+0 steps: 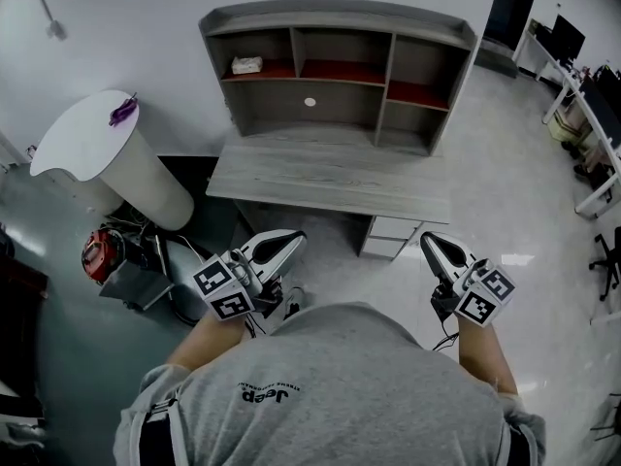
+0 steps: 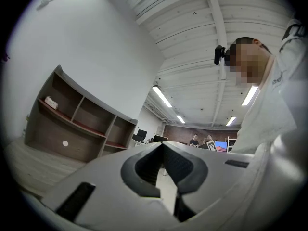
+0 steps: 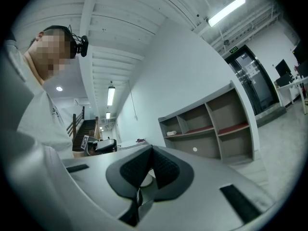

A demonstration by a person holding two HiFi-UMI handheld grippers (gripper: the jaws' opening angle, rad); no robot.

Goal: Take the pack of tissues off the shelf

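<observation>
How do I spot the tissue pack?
Find the grey desk against the white wall, with a shelf unit on top. In its top left compartment, a small white pack of tissues lies on the red board; the other red boards hold nothing.

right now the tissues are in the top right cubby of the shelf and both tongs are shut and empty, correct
Not quite. The tissues are in the top left cubby of the shelf, not the top right; the head view shows it. The rest holds: the left tongs and right tongs are both shut and empty.
</observation>
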